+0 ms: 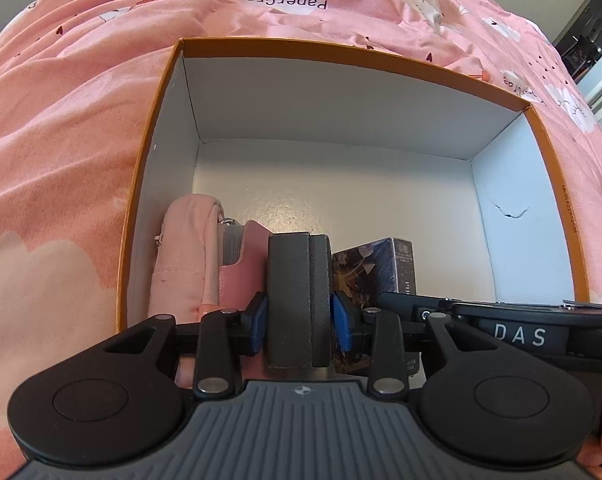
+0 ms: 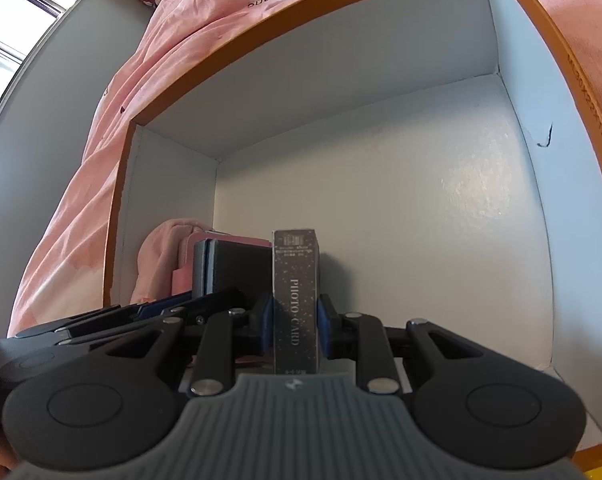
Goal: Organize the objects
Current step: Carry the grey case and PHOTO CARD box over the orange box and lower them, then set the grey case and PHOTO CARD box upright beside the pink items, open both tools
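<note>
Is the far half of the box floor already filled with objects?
No, the box floor beyond the grey case is bare white.

Orange-rimmed white cardboard box (image 1: 205, 92) on pink printed bedsheet (image 1: 61, 120); inside: pink fabric pouch (image 1: 185, 248), dark patterned card box (image 1: 375, 268), grey rectangular block (image 1: 299, 300), apparently clamped by left gripper (image 1: 299, 322).

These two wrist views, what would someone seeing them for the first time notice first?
A big orange-rimmed box with white walls, sitting on pink bedding. Inside it, both grippers hold items side by side: the left gripper clamps a dark grey case, the right gripper a photo card box. A pink pouch stands at the left wall.
</note>
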`<state>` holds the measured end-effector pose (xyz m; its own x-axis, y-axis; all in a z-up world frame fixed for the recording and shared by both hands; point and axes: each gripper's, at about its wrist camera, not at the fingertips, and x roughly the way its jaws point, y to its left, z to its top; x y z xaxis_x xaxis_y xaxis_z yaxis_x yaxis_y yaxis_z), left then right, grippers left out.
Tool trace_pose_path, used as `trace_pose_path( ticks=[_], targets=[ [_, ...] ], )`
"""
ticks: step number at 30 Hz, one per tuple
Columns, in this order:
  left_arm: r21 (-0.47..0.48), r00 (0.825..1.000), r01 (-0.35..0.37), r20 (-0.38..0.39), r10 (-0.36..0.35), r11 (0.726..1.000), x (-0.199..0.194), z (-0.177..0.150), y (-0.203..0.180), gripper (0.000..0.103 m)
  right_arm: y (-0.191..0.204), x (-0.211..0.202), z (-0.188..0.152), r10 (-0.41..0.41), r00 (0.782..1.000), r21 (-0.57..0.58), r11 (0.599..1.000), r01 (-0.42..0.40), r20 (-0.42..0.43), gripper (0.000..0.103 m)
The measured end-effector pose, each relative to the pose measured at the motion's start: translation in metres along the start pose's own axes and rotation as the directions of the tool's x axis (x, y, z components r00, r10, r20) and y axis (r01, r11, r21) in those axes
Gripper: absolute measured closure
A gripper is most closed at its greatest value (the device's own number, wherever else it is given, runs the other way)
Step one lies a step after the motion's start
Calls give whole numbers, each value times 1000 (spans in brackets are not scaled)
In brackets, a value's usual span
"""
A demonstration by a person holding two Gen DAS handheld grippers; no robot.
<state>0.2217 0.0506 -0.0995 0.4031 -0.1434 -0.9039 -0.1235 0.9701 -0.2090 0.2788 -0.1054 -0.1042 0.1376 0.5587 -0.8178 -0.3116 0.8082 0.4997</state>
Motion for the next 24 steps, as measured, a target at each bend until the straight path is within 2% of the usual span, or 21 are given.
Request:
trace_pose_path(
  ticks=[1, 3, 5, 6, 8, 10, 12, 13, 15, 17, 19, 22, 24],
  targets=[
    [-5, 1000, 13, -10, -13, 1000, -1, 2, 1, 63, 0, 0, 0, -2, 1000, -1, 1000, 2, 1, 79],
    [15, 998, 60, -38, -59, 998, -7, 8, 3, 51, 2, 0, 1, -8, 1000, -8, 1000, 8, -9, 79],
    [28, 996, 92, -24, -91, 995, -21, 10, 9, 44, 4, 2, 4, -25, 999, -28, 999, 24, -22, 79],
    [35, 996, 92, -17, -92, 995, -27, 11, 11, 43, 6, 2, 4, -32, 999, -38, 999, 31, -25, 79],
    [22, 995, 103, -3, -103, 994, -36, 11, 19, 48, 9, 5, 3, -45, 999, -53, 998, 44, -23, 79],
    [-1, 991, 131, -24, -131, 991, -37, 11, 28, 50, 10, 8, 3, -56, 998, -65, 996, 55, -19, 79],
    [-22, 989, 144, -35, -145, 989, -34, 11, 34, 60, 10, 10, 3, -58, 998, -69, 996, 57, -19, 78],
    [-23, 989, 140, -44, -141, 990, -32, 11, 35, 62, 10, 11, 4, -58, 998, -73, 996, 56, -22, 78],
    [-29, 992, 108, -58, -109, 994, -26, 11, 36, 74, 15, 12, 5, -63, 998, -95, 994, 60, -28, 78],
    [-15, 994, 83, -69, -83, 996, -23, 10, 36, 75, 19, 14, 6, -69, 997, -114, 991, 65, -32, 78],
    [1, 996, 58, -64, -58, 998, -22, 9, 33, 75, 21, 15, 6, -76, 997, -121, 990, 72, -32, 78],
    [94, 999, -16, -40, 20, 995, -22, 7, 16, 72, 21, 14, 6, -76, 997, -123, 990, 73, -27, 78],
    [168, 997, -63, -27, 68, 984, -22, 3, 1, 60, 21, 14, 6, -75, 997, -125, 990, 71, -30, 78]
  ],
)
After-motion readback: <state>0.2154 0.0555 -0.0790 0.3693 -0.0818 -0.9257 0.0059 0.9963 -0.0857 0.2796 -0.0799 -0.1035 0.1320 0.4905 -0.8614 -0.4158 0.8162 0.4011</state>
